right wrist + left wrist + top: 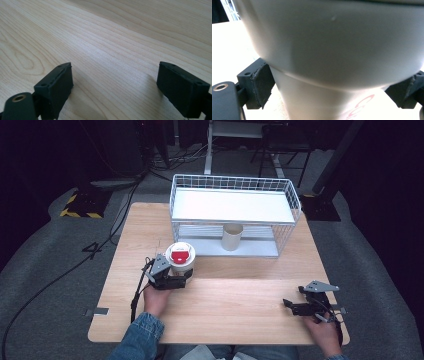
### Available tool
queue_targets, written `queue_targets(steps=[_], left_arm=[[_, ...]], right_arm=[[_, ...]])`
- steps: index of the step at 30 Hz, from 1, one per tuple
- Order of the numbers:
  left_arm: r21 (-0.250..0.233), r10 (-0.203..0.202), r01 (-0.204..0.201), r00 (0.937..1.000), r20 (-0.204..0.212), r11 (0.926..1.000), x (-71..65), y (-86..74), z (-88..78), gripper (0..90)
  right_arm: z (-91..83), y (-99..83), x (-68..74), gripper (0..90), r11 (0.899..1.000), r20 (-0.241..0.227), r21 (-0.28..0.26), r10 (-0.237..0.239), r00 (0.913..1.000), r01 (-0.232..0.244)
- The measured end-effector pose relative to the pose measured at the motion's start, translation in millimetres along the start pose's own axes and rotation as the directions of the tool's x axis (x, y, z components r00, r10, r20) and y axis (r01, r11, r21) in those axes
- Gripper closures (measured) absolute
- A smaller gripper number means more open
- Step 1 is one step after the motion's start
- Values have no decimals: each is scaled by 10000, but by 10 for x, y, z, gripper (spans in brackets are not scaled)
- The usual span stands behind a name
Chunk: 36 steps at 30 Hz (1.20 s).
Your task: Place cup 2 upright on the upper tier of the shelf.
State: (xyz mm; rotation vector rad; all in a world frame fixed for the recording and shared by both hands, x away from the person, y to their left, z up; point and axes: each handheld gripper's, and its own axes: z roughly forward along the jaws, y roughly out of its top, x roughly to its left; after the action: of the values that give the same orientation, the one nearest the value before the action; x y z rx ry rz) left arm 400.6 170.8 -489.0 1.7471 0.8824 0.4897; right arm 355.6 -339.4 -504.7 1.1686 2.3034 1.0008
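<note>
on the light wooden table (240, 305), seen from the high view, a white paper cup with a white lid and a red round label (180, 258) stands upright near the left front, well short of the white wire basket shelf (295, 202) at the back, where a plain beige paper cup (232, 236) sits on the lower level. the left tongs (181, 275) close around the lidded cup's side below the rim. the right tongs (295, 306) rest low over bare wood at the right front, well apart from everything.

in the left gripper view the cup's pale wall (317, 100) sits between the two black pads (263, 82), which press against it just under the flare, so the left tongs are pinching the cup.

in the right gripper view the black pads (58, 82) stand spread with nothing between them, only wood grain beneath.

the cup looks light, thin-walled and easy to crush, with a smooth surface that may slip; a gentle hold on the narrower body under the rim, kept upright, seems the safest place.
</note>
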Motion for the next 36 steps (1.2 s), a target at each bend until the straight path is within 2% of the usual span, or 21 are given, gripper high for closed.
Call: queue_targets(steps=[15,22,29,36], left_arm=[[186,51,-53,10000,82,9998,-24,18,-46,99],[36,-54,54,9998,166,10000,-38,43,-90,100],[43,-20,19,9998,176,10000,-86,138,-190,100],[9,-185,184,9997,172,9998,-138,233,-320,100]], right_arm=[[0,0,0,140,10000,0,0,1,10000,-1],[0,0,0,140,10000,0,1,0,10000,0],[6,4,8,126,9999,52,34,95,9999,-95],[10,8,11,121,9999,94,56,89,9999,-89]])
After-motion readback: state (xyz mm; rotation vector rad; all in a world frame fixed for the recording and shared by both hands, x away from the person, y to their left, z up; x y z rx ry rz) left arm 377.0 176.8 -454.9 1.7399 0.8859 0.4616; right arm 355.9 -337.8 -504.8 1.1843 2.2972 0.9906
